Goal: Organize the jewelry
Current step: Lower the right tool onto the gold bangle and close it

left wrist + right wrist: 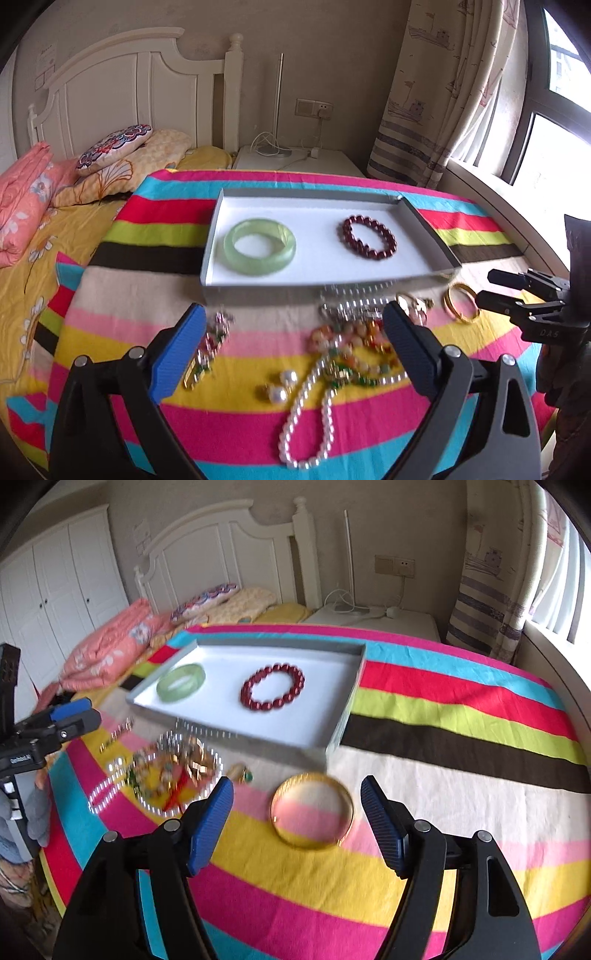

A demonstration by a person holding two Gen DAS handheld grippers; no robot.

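Striped bedspread (443,701): both claws (295,350) (297,823) wide, empty; wardrobe (66,583) only in right view.

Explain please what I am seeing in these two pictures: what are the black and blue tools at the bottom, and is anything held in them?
Each picture comes from a camera on a hand-held gripper, looking forward along its two fingers. A person holds one gripper in each hand; there is no robot arm.

The left wrist view shows the left gripper open above a tangle of jewelry with a pearl necklace. The right wrist view shows the right gripper open, with a gold bangle lying on the cloth between its fingers, not gripped. Neither holds anything.

All of this rests on a striped blanket spread on a bed. A shallow white tray already holds a green bangle and a dark red bead bracelet.
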